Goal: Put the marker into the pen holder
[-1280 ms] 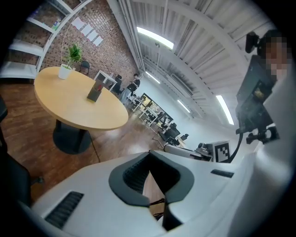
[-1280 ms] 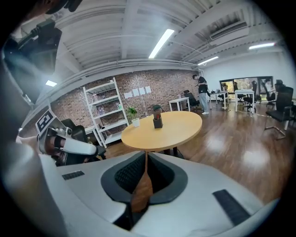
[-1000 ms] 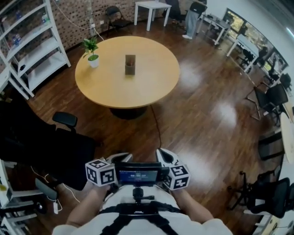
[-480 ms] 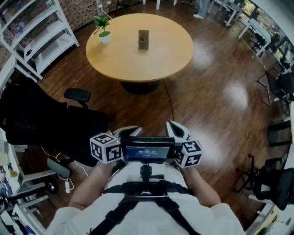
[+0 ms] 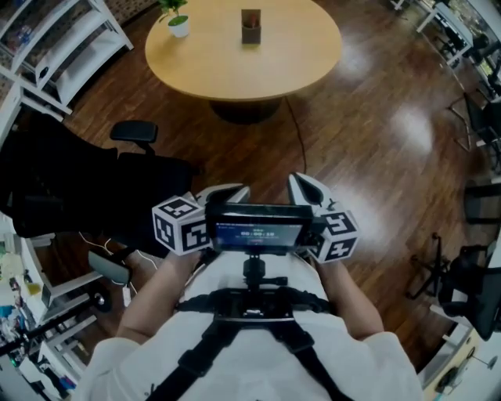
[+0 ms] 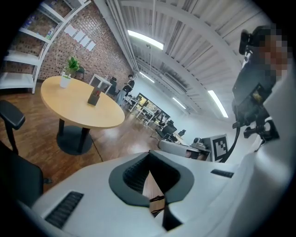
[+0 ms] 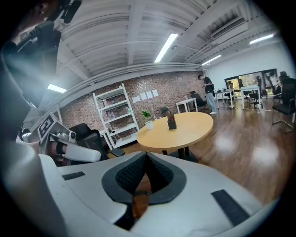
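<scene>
Round table point(image 5: 227, 66) top centre, plant point(image 5: 177, 16) on its left edge, white shelf point(image 5: 59, 47) upper left, black chair point(image 5: 86, 192) mid-left, wood floor point(image 5: 376, 164) right.

Ceiling strip lights point(image 7: 165, 46), floor point(image 5: 411, 129) glare, fisheye edges

One round worktop point(image 5: 227, 70) stands at twelve o'clock, carrying one pen holder point(image 5: 250, 27) and one potted plant point(image 5: 177, 22). There are two claws, the left claw point(image 5: 223, 192) and the right claw point(image 5: 307, 188), and two marker cubes, the left cube point(image 5: 182, 225) and the right cube point(image 5: 338, 235). One screen point(image 5: 258, 232) sits between them, and one black chair point(image 5: 94, 188) stands at nine o'clock.
</scene>
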### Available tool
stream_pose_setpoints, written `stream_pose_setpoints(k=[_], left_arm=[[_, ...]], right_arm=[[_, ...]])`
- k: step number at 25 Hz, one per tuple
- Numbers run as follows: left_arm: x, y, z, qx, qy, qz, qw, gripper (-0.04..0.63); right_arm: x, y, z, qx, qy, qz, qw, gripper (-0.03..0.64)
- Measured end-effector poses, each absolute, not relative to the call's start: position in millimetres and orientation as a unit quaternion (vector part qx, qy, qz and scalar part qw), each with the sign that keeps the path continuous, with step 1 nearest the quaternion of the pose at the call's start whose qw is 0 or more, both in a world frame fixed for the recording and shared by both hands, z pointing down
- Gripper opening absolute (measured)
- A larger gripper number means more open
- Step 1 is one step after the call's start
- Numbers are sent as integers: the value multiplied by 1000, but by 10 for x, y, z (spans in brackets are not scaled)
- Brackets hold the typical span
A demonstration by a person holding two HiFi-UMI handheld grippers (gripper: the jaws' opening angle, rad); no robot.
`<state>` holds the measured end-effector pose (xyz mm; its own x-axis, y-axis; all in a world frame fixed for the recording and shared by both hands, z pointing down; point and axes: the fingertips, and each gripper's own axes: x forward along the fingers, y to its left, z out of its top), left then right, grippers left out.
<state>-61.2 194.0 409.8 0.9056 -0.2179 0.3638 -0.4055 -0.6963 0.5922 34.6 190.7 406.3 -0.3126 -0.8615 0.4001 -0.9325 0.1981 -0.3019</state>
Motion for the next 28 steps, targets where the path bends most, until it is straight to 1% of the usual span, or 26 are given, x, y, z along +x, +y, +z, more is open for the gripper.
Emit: stream_pose_setpoints(k=[28], left_arm=[[-486, 2108, 4160, 912, -135, 153, 356, -6]], right_arm=[[334, 2036, 4056, 576, -774, 245, 94, -8]])
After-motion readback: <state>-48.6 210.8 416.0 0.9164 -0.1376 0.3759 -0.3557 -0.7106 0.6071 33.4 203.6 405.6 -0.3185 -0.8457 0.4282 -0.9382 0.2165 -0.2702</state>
